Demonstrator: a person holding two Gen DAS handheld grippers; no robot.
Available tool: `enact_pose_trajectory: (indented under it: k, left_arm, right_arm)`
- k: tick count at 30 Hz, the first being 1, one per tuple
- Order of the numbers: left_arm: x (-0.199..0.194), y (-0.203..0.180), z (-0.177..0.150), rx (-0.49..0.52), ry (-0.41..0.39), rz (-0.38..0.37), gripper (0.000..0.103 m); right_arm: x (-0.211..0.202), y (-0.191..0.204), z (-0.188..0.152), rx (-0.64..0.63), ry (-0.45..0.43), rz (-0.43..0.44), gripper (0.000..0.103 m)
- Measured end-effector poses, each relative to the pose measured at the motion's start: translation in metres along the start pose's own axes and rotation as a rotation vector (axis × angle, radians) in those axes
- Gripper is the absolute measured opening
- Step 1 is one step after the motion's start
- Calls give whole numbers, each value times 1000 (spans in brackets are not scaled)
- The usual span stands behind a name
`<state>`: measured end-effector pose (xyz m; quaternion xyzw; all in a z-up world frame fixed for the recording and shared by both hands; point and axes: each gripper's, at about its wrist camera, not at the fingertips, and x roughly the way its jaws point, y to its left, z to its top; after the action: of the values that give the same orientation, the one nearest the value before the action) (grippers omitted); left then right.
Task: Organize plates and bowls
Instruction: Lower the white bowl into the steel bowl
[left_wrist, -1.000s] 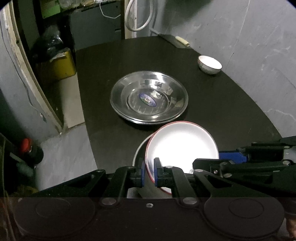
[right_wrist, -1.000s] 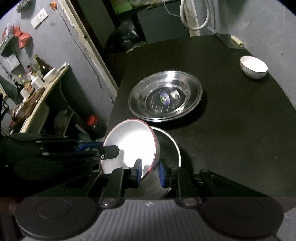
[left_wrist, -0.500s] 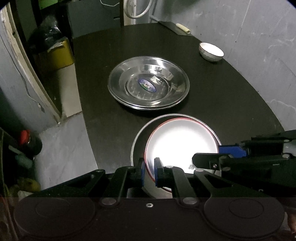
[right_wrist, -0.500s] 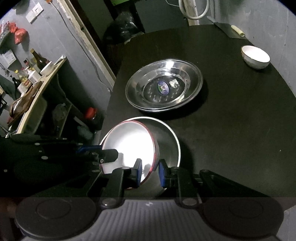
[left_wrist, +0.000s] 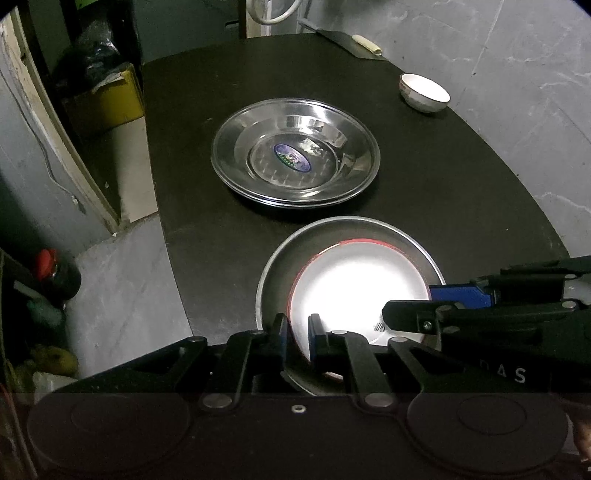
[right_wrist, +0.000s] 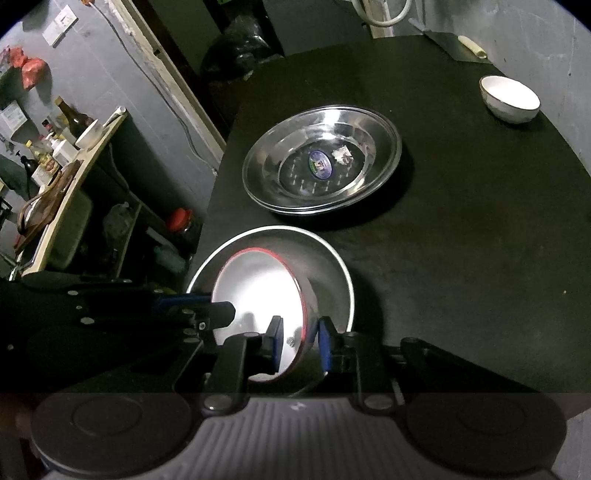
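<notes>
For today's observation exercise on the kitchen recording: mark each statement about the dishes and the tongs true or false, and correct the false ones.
1. The red-rimmed white bowl sits inside a larger grey metal bowl. True.
2. The small white ceramic bowl is stacked in the shiny steel plates. False: it stands apart near the black table's far edge.
3. Both the left tongs and the right tongs grip the red-rimmed bowl's rim. True.
4. The steel plates carry no label. False: a blue oval sticker sits in the centre.

Home kitchen: condiment bottles (right_wrist: 68, 118), dishes.
</notes>
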<state>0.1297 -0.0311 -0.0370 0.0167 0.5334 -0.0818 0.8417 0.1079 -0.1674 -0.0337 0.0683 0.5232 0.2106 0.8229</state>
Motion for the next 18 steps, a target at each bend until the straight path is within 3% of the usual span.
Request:
enact_pose_trajectory:
  k: [18]
  left_arm:
    - [-11,3,2,6,-42,14,16]
  right_arm:
    - [-8,-1,2,-10,-45,-5,35]
